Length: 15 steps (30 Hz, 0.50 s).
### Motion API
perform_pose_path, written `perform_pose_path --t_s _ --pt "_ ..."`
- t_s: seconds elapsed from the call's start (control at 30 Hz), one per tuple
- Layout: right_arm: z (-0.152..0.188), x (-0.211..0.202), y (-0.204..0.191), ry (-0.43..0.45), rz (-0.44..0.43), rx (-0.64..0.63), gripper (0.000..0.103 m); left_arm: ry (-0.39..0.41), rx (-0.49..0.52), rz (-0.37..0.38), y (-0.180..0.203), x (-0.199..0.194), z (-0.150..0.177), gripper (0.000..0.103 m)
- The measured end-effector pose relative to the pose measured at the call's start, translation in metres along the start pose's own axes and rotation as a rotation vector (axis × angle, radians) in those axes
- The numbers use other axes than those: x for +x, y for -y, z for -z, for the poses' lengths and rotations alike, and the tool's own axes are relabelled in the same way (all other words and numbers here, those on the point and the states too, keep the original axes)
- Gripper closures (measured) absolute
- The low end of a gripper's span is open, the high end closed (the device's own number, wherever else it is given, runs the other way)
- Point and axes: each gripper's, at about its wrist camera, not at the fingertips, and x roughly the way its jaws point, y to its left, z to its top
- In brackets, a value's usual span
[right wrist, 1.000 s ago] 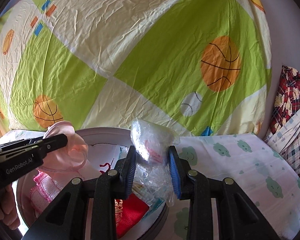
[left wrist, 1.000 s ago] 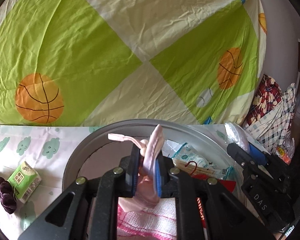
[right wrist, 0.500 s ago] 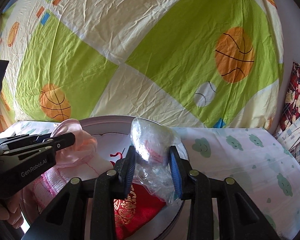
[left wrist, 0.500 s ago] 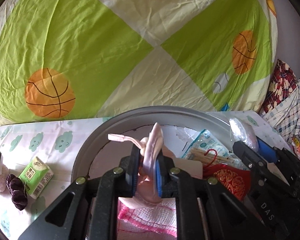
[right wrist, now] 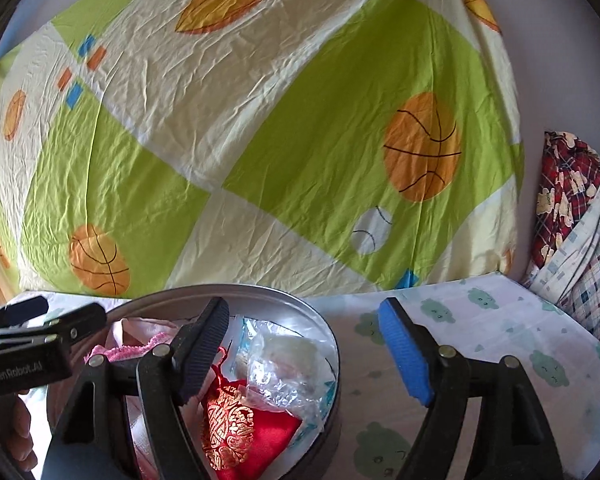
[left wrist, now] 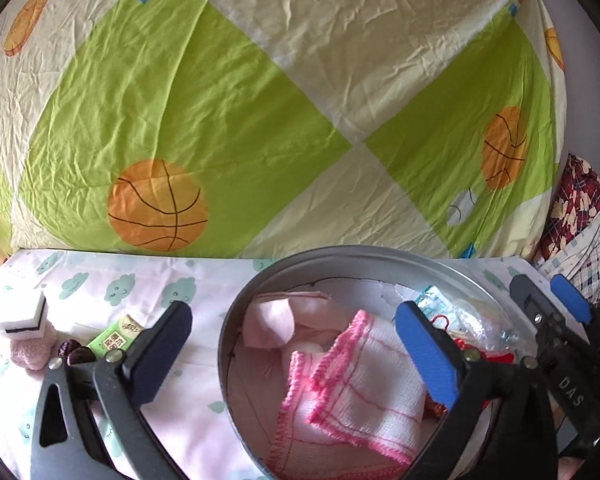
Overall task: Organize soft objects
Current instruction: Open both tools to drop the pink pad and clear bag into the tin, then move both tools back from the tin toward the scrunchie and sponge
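**Inspector:** Start with the round metal tin (left wrist: 236, 320). What do you have in it?

**Operator:** A pale pink soft piece (left wrist: 268, 322) lies at its far left, touching a white cloth with pink stitched edges (left wrist: 340, 372). On the right side sit a red embroidered pouch (right wrist: 236, 424) and a crinkled clear plastic bag (right wrist: 284, 364), the bag partly over the pouch.

**Inspector:** Your left gripper (left wrist: 296, 354)?

**Operator:** Its fingers are spreading wide, one outside the tin's left wall, the blue-padded one over the cloth. Nothing is clamped.

**Inspector:** Your right gripper (right wrist: 306, 354)?

**Operator:** Its fingers are also opening. The dark one hangs over the tin near the pouch, the blue one stands outside the rim. The bag lies below, free of both pads.

**Inspector:** Outside the tin?

**Operator:** On the cloud-print surface (left wrist: 148, 284), left of the tin: a green tissue pack (left wrist: 114, 338), a dark purple item (left wrist: 76, 354), a pink fuzzy piece (left wrist: 32, 350) and a white sponge block (left wrist: 22, 316) on top of it.
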Motion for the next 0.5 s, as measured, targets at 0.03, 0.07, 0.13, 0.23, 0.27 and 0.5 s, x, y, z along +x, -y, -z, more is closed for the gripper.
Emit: perform_pose_path --t_s 0.03,0.07,0.13,0.23,0.27,0.5 --pt "0.000 -0.001 0.001 0.007 0.008 0.003 0.024 -0.002 -0.001 -0.013 -0.003 -0.001 0.001 0.000" --pt "0.000 -0.004 0.001 0.018 0.018 0.005 0.024 -0.005 0.002 -0.029 -0.005 -0.003 0.003 0.000" --pt "-0.001 -0.010 0.003 0.047 0.035 0.012 0.024 0.004 0.011 -0.055 -0.009 -0.007 0.006 0.000" --pt "-0.002 -0.021 0.005 0.100 0.054 0.027 0.023 0.042 0.034 -0.117 -0.016 -0.014 0.011 0.000" --pt "-0.002 -0.024 0.005 0.114 0.064 0.031 0.018 0.050 0.039 -0.142 -0.019 -0.016 0.012 0.000" --pt "0.000 -0.039 -0.001 0.207 0.131 0.019 0.014 0.051 -0.007 -0.200 -0.046 -0.018 0.020 0.000"
